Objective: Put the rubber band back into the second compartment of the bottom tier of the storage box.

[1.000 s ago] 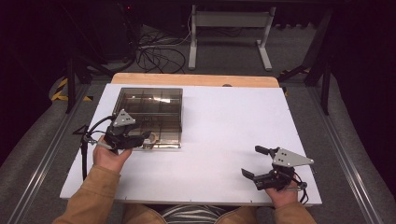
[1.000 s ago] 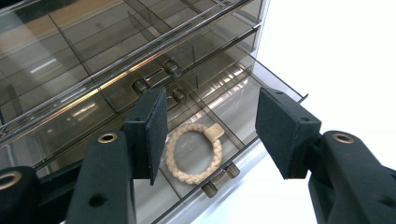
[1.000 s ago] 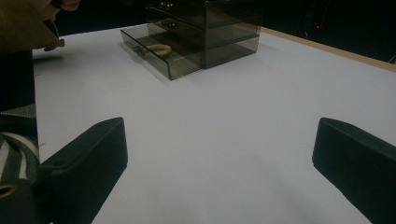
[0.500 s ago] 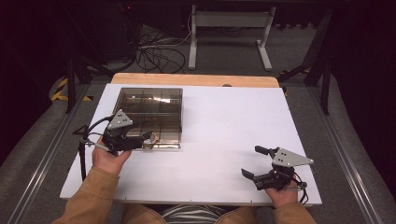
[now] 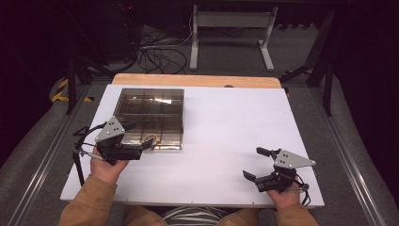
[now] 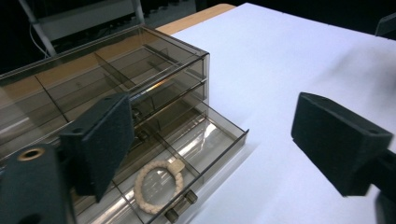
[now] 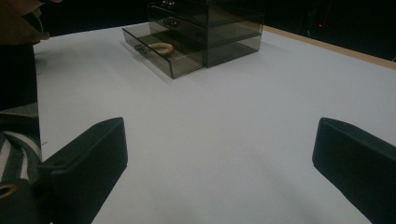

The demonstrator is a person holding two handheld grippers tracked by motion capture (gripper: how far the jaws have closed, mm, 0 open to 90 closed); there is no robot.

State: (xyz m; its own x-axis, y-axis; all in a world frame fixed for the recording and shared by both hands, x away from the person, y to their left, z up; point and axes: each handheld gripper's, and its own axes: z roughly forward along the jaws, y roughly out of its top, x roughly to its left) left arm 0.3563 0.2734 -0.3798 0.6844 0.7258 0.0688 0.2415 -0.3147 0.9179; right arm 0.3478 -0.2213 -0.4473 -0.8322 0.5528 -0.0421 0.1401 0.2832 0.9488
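A smoky clear drawer box [image 5: 149, 108] stands on the left of the white table [image 5: 226, 127]. Its lowest drawer [image 6: 205, 135] is pulled out toward me. A cream braided ring [image 6: 158, 185] lies in a front compartment of that drawer, just behind two small knobs [image 6: 180, 207]. My left gripper [image 5: 139, 134] hovers at the drawer's front left, and its jaws have just been opening. They stand wide apart and press on nothing. My right gripper [image 5: 254, 163] rests open near the table's front right, with bare table between its pads [image 7: 84, 158].
The box [image 7: 210, 28] and the ring [image 7: 161, 46] lie far ahead in the right gripper view. A wooden strip [image 5: 197, 81] borders the table's far edge. Cables [image 5: 160, 54] and a metal stand [image 5: 230, 28] are on the floor beyond it. White surface spreads between the two grippers.
My left gripper has drawn back a little toward the left front, and its jaws have spread wider. My right gripper has kept still.
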